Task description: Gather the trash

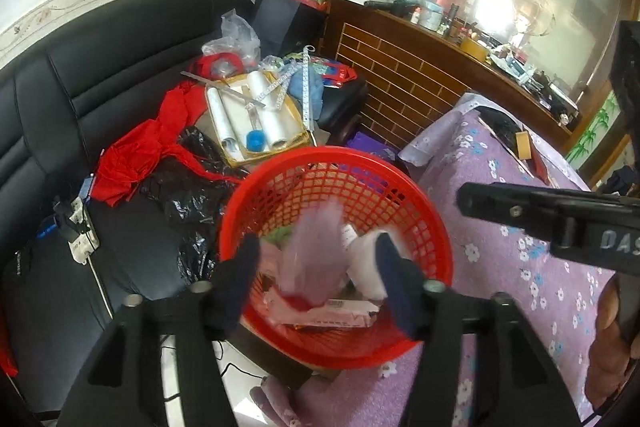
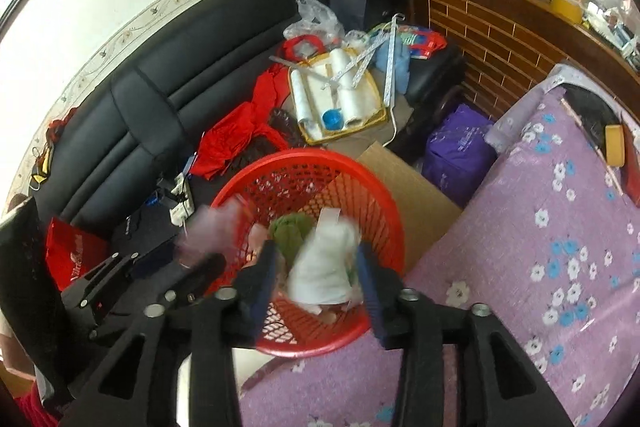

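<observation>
**Trash dropping into the red basket**

Basket point(image 1: 424, 227) of red plastic mesh sits directly below both tongs, on the edge of a surface point(image 1: 540, 287) covered in purple flowered cloth. Inside lie wrappers, a green scrap point(image 2: 290, 229) and other litter, too jumbled to sort out. The left tongs point(image 1: 316, 259) stand apart with a blurred pinkish piece of plastic point(image 1: 316, 247) between the pads, touching neither as far as the blur allows. The right tongs point(image 2: 316, 267) are also parted, a crumpled white tissue point(image 2: 328, 267) between them; whether it touches a pad is unclear. Beyond the basket, a yellow-rimmed tray point(image 2: 380, 95) on the black sofa point(image 1: 100, 75) carries white rolls and a blue cap point(image 2: 332, 119). The tongs' frames hide the basket's near rim.
</observation>
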The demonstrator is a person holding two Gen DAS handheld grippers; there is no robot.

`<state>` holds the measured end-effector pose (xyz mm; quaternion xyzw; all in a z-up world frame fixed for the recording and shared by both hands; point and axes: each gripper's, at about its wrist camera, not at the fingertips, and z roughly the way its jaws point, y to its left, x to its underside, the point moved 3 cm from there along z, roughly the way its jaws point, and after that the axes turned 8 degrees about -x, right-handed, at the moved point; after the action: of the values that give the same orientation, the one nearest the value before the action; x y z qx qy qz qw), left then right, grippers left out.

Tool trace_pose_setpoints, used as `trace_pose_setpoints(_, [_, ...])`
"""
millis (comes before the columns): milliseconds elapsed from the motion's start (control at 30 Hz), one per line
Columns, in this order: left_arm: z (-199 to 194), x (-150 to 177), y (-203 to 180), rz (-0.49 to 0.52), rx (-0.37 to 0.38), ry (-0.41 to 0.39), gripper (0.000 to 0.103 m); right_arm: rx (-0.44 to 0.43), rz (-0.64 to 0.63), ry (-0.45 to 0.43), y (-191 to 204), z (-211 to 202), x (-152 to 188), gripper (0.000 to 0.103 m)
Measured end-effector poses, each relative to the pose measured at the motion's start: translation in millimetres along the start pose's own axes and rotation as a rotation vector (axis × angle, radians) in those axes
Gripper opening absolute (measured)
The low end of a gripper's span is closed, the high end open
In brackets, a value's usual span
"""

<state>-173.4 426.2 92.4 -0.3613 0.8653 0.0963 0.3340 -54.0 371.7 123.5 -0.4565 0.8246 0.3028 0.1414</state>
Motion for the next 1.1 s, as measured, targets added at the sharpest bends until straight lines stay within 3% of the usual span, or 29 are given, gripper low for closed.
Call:
trace_pose_setpoints(133, [-6, 0, 3, -0.001, -0.015, -0.021, 0.065, 0.022, -0.006, -0.030, -2, -12, -1, 0.056])
trace_pose_setpoints(200, [-12, 1, 3, 0.006, -0.028, -0.046, 0.075, 0.039, -0.001, -0.045, -5, -21, 4, 0.061])
trace_pose_setpoints(333, [-38, 8, 2, 0.023, -0.082, -0.142, 0.090, 0.145, -0.027, -0.087, -7, -43, 21, 0.078])
trace_pose_setpoints(500, [-58, 20, -10, 0.039, -0.094, -0.176, 0.096, 0.268, -0.067, -0.104, -9, -65, 56, 0.084])
trace_pose_setpoints(867, [-109, 69, -50, 0.105, -0.246, -0.199, 0.099, 0.361, -0.096, -0.114, -24, -131, 147, 0.088])
trace_pose_setpoints(1000, [-123, 79, -75, 0.154, -0.360, -0.204, 0.099, 0.393, -0.088, -0.127, -41, -164, 182, 0.090])
trace_pose_setpoints(1100, [-136, 85, -94, 0.174, -0.385, -0.198, 0.099, 0.402, -0.080, -0.143, -50, -185, 200, 0.090])
